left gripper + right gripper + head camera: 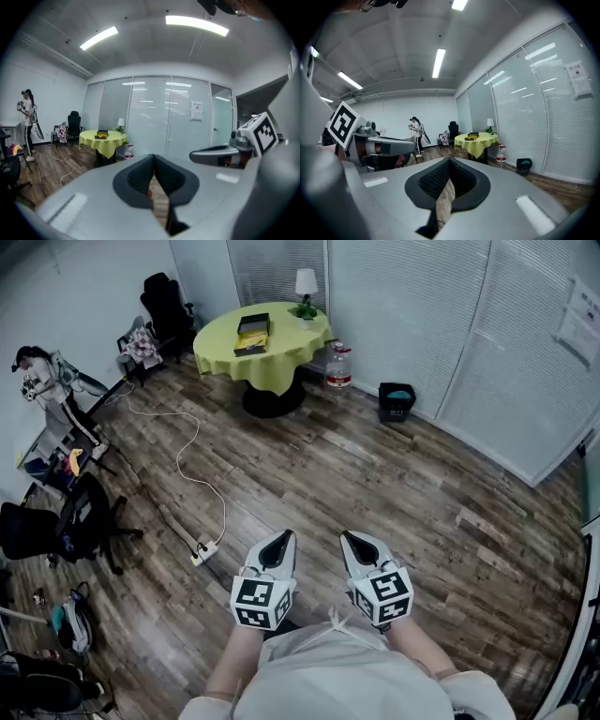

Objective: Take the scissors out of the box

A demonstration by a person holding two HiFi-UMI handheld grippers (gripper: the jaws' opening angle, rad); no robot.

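The box (251,334), yellow and dark, lies on a round table with a yellow-green cloth (281,357) across the room; it also shows as a small box (102,135) in the left gripper view and as a small box (472,136) in the right gripper view. No scissors are visible. My left gripper (281,538) and right gripper (354,540) are held side by side close to my body, above the wooden floor and far from the table. The left gripper (153,159) has its jaws together with nothing in them. The right gripper (450,161) has its tips together and is also empty.
A white cable with a power strip (204,551) runs over the floor at left. Office chairs (56,526) and bags crowd the left wall, where a person (42,371) stands. A water bottle (338,367) and a black bin (397,401) sit by the glass wall. A lamp (306,282) stands on the table.
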